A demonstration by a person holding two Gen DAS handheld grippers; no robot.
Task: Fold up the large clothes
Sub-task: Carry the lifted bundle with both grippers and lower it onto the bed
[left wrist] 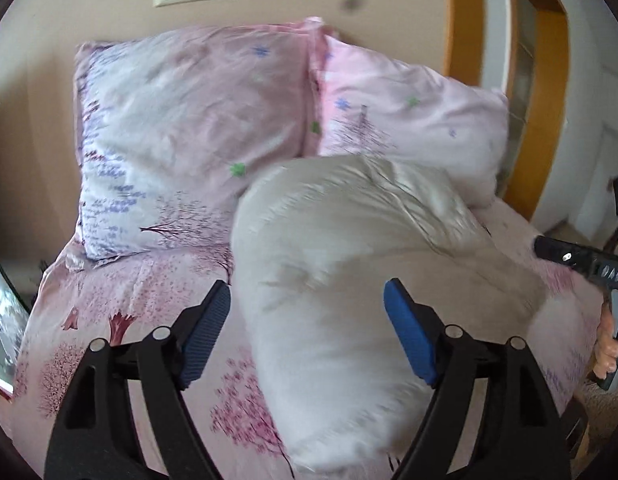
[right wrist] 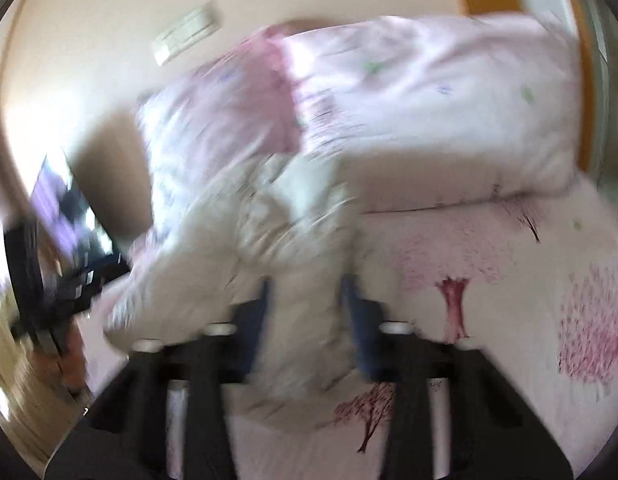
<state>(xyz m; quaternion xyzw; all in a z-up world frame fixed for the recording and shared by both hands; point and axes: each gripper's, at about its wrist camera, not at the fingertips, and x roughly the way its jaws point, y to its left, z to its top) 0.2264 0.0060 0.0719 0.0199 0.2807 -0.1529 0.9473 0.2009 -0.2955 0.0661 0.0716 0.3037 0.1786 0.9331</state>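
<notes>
A large pale grey-white garment (left wrist: 349,280) lies bunched on the pink bed. My left gripper (left wrist: 307,316) is open above its near left part, blue pads wide apart, holding nothing. The right wrist view is blurred by motion. There my right gripper (right wrist: 307,320) has the same garment (right wrist: 269,240) between its fingers, which stand close on either side of a fold of the cloth. The right gripper also shows in the left wrist view (left wrist: 581,268) at the garment's right edge, with a hand on its handle.
Two pink floral pillows (left wrist: 189,140) (left wrist: 409,120) lean on the beige wall at the bed's head. The bed sheet (left wrist: 129,300) has a pink tree print. A wooden door frame (left wrist: 541,100) stands at the right. A dark framed object (right wrist: 69,208) is left of the bed.
</notes>
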